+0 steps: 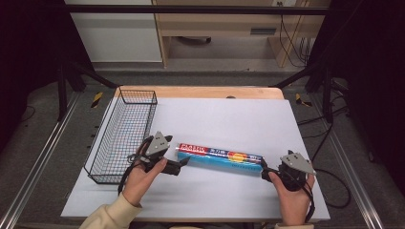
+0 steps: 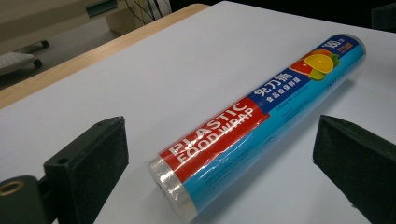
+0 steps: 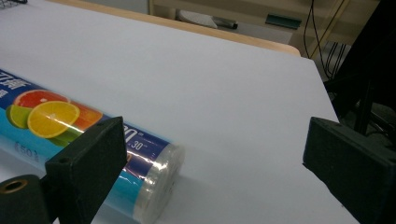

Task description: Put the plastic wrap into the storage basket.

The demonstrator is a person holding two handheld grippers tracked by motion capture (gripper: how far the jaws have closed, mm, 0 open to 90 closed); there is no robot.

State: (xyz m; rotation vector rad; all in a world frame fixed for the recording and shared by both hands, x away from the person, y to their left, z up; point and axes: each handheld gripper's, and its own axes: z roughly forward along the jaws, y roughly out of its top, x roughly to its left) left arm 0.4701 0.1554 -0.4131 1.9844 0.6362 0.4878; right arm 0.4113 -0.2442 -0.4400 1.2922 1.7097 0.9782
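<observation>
Roll of plastic food wrap (image 1: 220,158), lying flat on the white table surface (image 1: 229,119), with its long axis running nearly left to right across the person's side, the red-labelled end toward the left and the end with the fruit picture toward the right and slightly nearer the person. We see both hands set at opposite ends of this axis. The left gripper (image 1: 184,163) points along the roll from its red end; in the left gripper view its jaws stand spread wide apart, one on each side of the clear-capped end of the roll (image 2: 261,126), which lies between them but touches neither. The right gripper (image 1: 264,170) meets the other end; in the right gripper view its jaws are likewise wide apart, yet the roll (image 3: 93,140) sits off-centre, its end partly hidden behind the left-hand jaw in that view, the wide gap beside it holding bare table. We judge that the left gripper is the better aligned for closing across the roll's width, while the right would need to shift sideways toward the roll before its jaws could straddle it. A black wire basket (image 1: 123,136) stands on the table just beyond the left hand (image 1: 142,181), its long side roughly at right angles to the roll.
</observation>
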